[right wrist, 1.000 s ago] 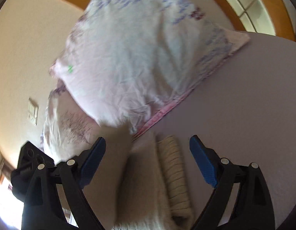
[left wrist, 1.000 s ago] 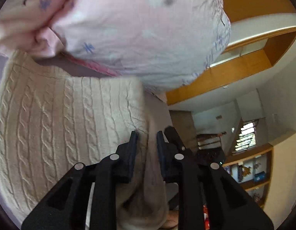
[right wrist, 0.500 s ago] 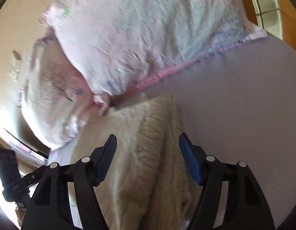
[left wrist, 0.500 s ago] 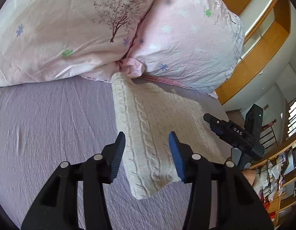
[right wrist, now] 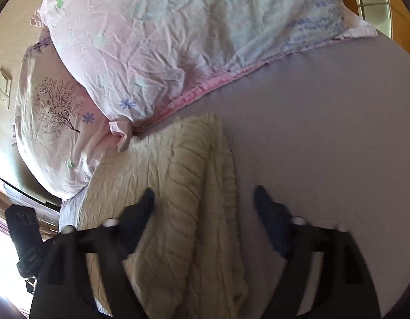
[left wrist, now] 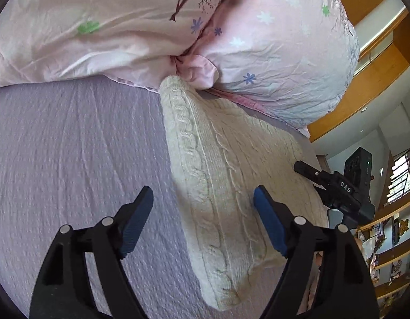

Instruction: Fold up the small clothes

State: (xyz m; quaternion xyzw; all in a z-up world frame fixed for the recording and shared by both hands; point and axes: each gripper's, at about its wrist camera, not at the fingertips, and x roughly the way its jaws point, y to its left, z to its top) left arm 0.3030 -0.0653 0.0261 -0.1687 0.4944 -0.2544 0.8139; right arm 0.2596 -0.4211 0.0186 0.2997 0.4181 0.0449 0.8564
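Observation:
A folded cream cable-knit sweater [left wrist: 231,175] lies flat on the lilac bed sheet [left wrist: 72,159], its far end touching the pillows. My left gripper [left wrist: 203,202] is open and empty, hovering above the sweater's near left edge. In the right wrist view the sweater [right wrist: 183,199] shows its folded layered edge. My right gripper [right wrist: 205,199] is open and empty, above that edge. The right gripper also shows in the left wrist view [left wrist: 335,186] beyond the sweater's right side.
Two pink patterned pillows [left wrist: 125,26] [left wrist: 279,53] lie at the head of the bed, against the sweater's far end. A wooden headboard frame [left wrist: 364,79] and shelves [left wrist: 396,239] stand to the right. The sheet [right wrist: 324,133] stretches right of the sweater.
My left gripper has let go of the sweater, opened wide and pulled back. The sweater now lies flat and folded. My right gripper has drawn back over its edge, still open.

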